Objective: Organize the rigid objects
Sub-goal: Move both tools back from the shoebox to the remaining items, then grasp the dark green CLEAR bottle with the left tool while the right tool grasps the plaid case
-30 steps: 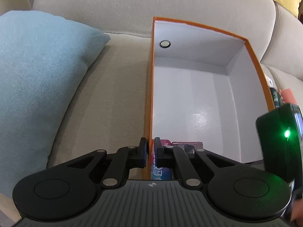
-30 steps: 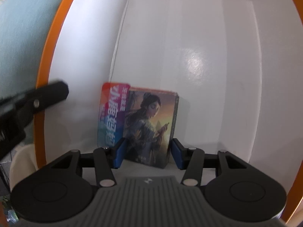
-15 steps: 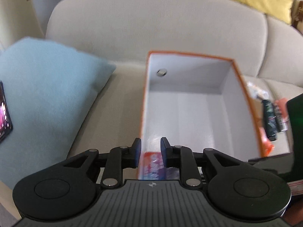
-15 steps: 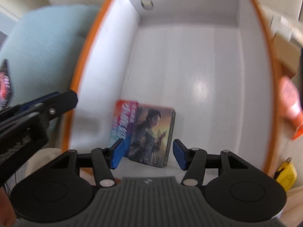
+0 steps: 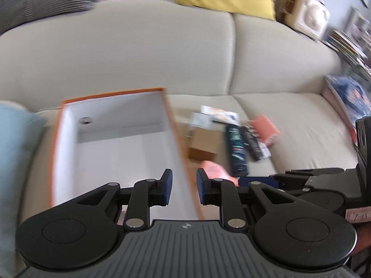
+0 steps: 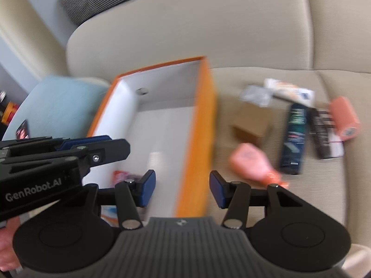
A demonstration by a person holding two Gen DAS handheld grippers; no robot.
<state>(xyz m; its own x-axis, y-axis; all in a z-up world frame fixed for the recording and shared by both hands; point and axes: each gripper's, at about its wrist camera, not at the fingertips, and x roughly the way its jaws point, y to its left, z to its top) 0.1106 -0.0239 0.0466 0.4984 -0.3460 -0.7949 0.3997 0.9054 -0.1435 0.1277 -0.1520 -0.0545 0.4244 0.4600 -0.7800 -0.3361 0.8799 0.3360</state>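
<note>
Orange box (image 6: 204,125), white inside, sits on my sofa (image 5: 278,106), long axis running away toward the backrest. Left gripper (image 5: 181,186) jaws narrowly parted, empty; right gripper (image 6: 182,188) jaws wider, empty.

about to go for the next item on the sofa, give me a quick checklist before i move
1. Left gripper empty: ok, jaws apart, nothing between them.
2. Right gripper empty: ok, jaws wide, nothing held.
3. Orange box has room: ok, most of its white floor is bare.
4. Loose items reachable: ok, brown carton, dark tube and pink roll lie in the open on the seat cushion.
5. Pink bottle pose: cannot tell, too blurred.
6. Grippers clear of each other: ok, apart in the right wrist view.
</note>
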